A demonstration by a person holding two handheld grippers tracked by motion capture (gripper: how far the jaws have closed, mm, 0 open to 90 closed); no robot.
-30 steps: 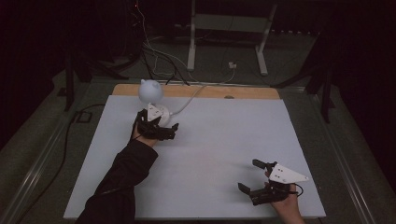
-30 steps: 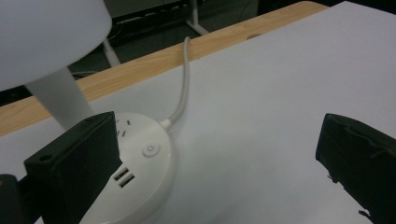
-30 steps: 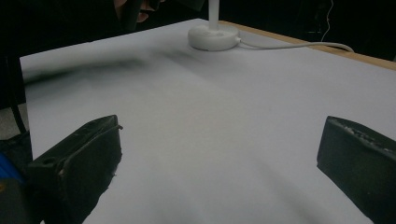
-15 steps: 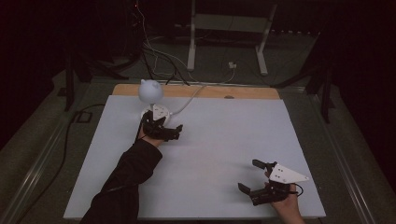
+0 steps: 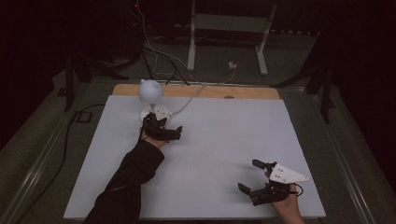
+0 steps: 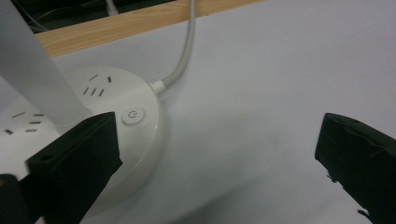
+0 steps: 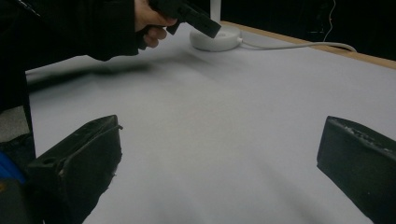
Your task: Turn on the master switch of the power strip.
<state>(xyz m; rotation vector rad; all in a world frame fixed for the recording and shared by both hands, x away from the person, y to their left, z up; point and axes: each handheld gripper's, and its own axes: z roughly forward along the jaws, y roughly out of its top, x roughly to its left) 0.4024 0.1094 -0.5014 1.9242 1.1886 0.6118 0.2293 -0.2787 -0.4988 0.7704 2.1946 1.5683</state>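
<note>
Left gripper jaws apart, one jaw over the white lamp base beside its power button. Right gripper jaws apart, over bare table.

Dim, grainy pictures: the pale table catches soft overhead light, its surroundings black. Near tongs blur; a sleeve's shadow smears softly.
</note>
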